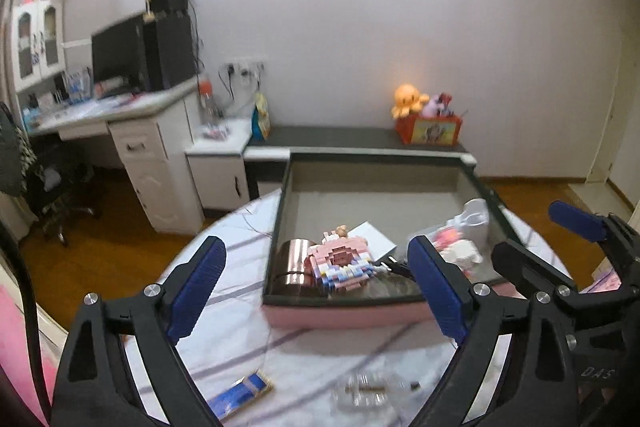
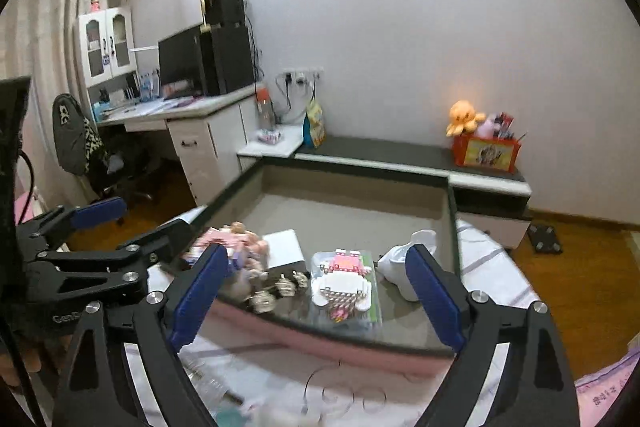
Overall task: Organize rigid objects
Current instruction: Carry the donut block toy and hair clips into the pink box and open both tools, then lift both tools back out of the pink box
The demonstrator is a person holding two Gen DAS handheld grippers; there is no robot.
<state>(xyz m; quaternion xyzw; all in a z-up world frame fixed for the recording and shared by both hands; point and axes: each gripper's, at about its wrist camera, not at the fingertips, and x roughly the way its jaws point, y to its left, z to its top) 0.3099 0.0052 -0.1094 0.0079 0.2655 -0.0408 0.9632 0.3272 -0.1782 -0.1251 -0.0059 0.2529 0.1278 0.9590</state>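
We are holding both grippers wide apart and empty over the near edge of the tabletop [image 1: 240, 331]. Nearest us, things are still lying loose on the cloth: a blue packet [image 1: 240, 393] and a clear glass dish [image 1: 362, 393] below the left gripper [image 1: 316, 287], and some wire rings [image 2: 344, 393] below the right gripper [image 2: 316, 291].

Just beyond the fingertips, the box [image 1: 340, 319] is sitting with several pieces already inside: a copper cup [image 1: 292, 267], a pink block figure [image 1: 344, 265], a white block model [image 2: 344, 285], a white card box [image 2: 286, 247] and a white jug [image 2: 408, 267]. We are judging the sorting well along, with the loose items left.
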